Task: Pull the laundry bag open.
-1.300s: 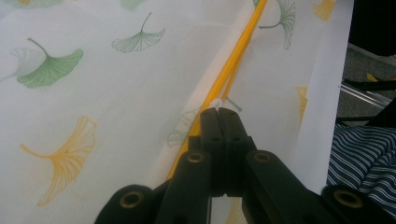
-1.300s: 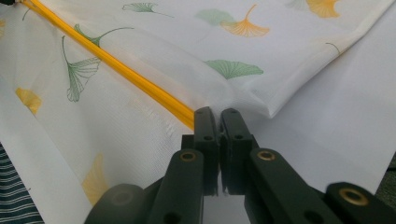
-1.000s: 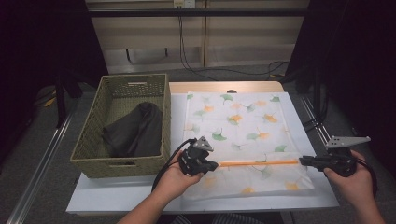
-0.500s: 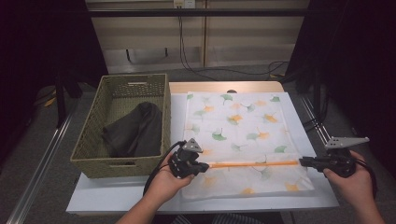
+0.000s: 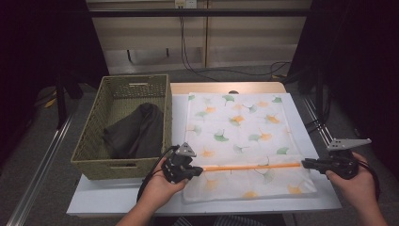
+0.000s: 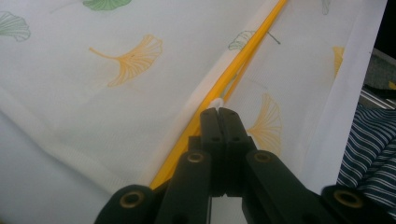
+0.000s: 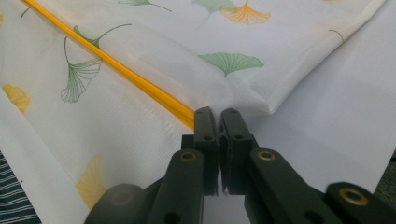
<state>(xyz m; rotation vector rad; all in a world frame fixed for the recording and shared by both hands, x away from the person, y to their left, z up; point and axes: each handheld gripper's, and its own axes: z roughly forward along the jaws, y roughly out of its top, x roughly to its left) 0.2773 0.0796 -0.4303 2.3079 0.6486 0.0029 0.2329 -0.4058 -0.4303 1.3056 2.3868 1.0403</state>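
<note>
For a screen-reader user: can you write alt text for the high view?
A person's two grippers, left gripper and right gripper, clamp opposite ends of an orange zipper on a leaf-print fabric cover lying on a white table. A woven basket holding dark cloth stands left.

The cloth (image 5: 244,136) is seen as white, printed with ginkgo leaves in orange, yellow and green, and a bright orange-yellow strip (image 5: 251,166) is run across it. The basket (image 5: 120,162) is woven in olive green, and a dark grey garment (image 5: 134,129) is shown inside it. The worktop (image 5: 117,200) is white, with a pale wood edge at its far side. Both tools, left (image 5: 196,170) and right (image 5: 307,164), are black, each topped by a grey plate. Dark fabric with thin white stripes is seen at the near edge.
</note>
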